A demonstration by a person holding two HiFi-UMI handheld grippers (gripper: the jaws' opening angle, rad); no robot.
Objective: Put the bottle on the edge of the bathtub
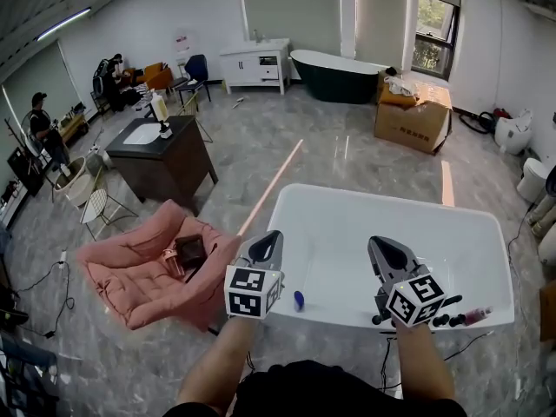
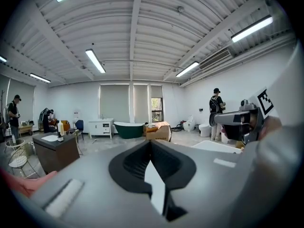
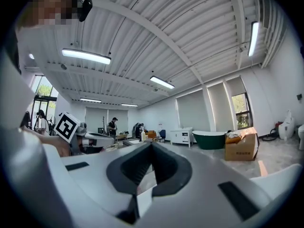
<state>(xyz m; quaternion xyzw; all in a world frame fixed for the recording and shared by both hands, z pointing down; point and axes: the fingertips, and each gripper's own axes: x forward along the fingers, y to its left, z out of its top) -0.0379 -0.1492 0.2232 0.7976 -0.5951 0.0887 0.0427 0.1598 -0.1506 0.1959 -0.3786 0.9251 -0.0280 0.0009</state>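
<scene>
Hovering over bathtub (image 1: 486,224), left gripper (image 1: 271,237), right gripper (image 1: 376,244), both closed

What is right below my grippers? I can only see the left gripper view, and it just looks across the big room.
Observer: A white bathtub. In the head view both grippers show over its near side.
Operator: Is anything sitting on it?
Observer: Yes, a small blue object is at the near rim, between the left gripper and the right gripper. It is too small to tell whether it is the bottle.
Operator: Is the right gripper holding something?
Observer: No. The right gripper view shows its fingers shut with nothing between them.
</scene>
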